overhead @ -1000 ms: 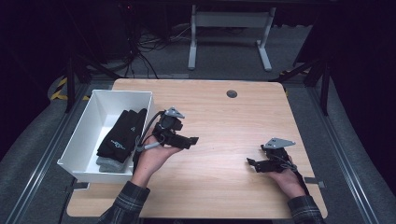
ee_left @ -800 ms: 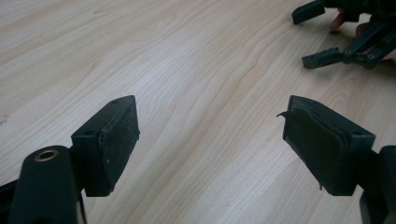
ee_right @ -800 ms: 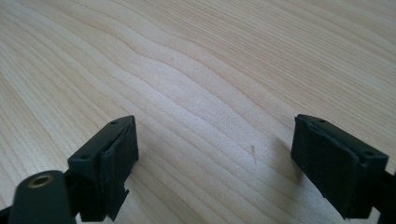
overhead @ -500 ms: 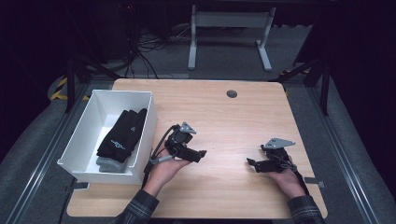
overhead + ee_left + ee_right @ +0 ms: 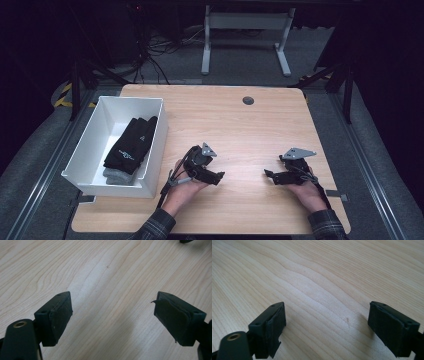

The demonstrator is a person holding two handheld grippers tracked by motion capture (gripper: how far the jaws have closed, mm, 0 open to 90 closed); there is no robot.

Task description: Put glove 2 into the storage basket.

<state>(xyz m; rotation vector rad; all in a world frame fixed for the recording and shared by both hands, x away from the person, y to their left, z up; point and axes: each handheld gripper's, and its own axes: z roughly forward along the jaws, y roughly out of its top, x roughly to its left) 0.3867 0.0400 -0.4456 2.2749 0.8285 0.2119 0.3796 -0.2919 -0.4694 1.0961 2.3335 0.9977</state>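
A black glove (image 5: 131, 145) lies on a grey one (image 5: 118, 176) inside the white bin (image 5: 95, 140) at the table's left. My left gripper (image 5: 219, 176) rests low over the wooden table (image 5: 240, 125) just right of the bin, jaws pointing right. In the left gripper view my left gripper (image 5: 113, 320) is open over bare wood, its right pad (image 5: 170, 317) peeling at the edge. My right gripper (image 5: 267, 175) sits near the front right, jaws pointing left. In the right gripper view my right gripper (image 5: 327, 323) stands open with nothing between the jaws.
A dark round grommet (image 5: 248, 100) sits near the table's far edge. Behind the table stand a white metal frame (image 5: 245, 30) and loose cables (image 5: 150, 55) on the dark floor. Bare wood lies between the two grippers.
My left gripper has moved from beside the bin toward the near edge and slightly right, lowering to the table. The right gripper has stayed put.
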